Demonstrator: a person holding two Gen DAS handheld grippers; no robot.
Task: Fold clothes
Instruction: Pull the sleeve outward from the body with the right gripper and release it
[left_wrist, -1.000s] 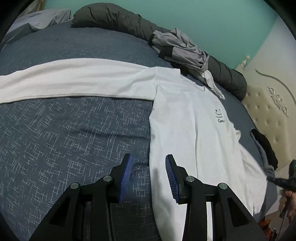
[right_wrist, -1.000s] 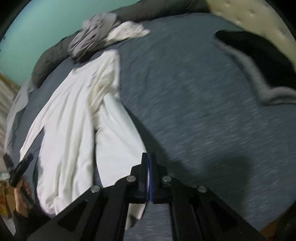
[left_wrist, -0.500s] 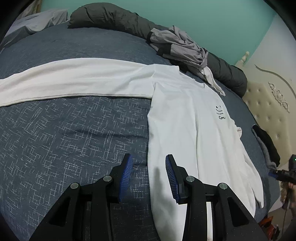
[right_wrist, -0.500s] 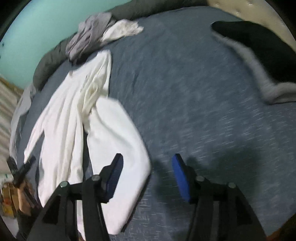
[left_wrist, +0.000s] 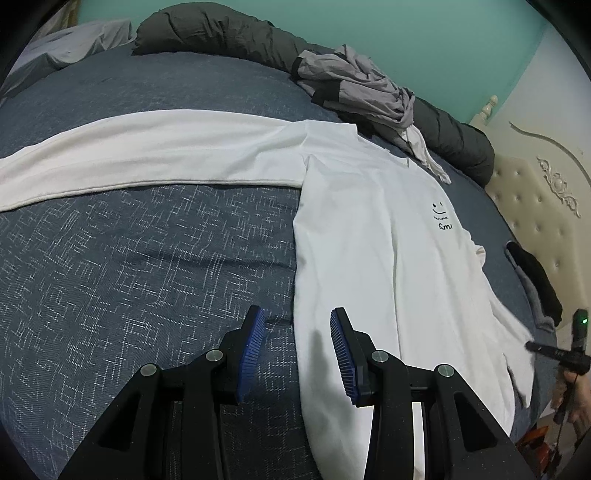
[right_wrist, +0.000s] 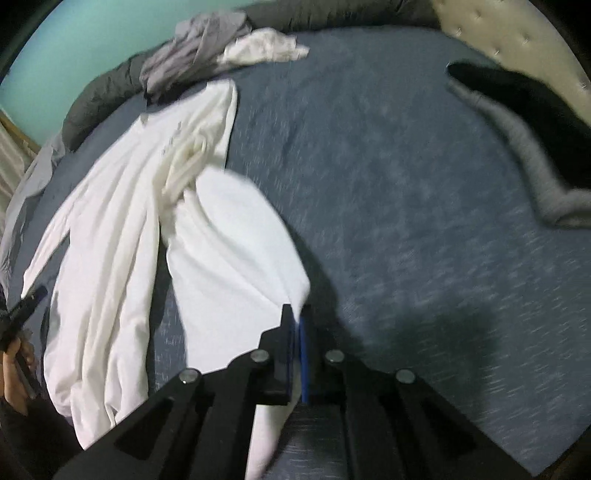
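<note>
A white long-sleeved shirt (left_wrist: 388, 240) with a small black smile print lies face up on the blue-grey bedspread (left_wrist: 129, 277). One sleeve (left_wrist: 147, 147) stretches out flat to the left. My left gripper (left_wrist: 298, 314) hovers open just above the shirt's lower side edge, its blue pads apart and holding nothing. In the right wrist view the shirt (right_wrist: 110, 240) looks rumpled, and its other sleeve (right_wrist: 229, 240) runs down into my right gripper (right_wrist: 295, 314). That gripper is shut on the sleeve's end, with white cloth pinched between the pads.
A crumpled grey garment (left_wrist: 354, 85) rests on a dark rolled duvet (left_wrist: 221, 33) along the far edge. A black and grey garment (right_wrist: 517, 110) lies near the padded cream headboard (left_wrist: 535, 206). A hand with the other gripper (left_wrist: 554, 354) shows at the bed's right edge.
My right gripper opened beside the sleeve end, then shut on it; the cloth there now rises into the jaws. The left gripper has stayed put and open.
</note>
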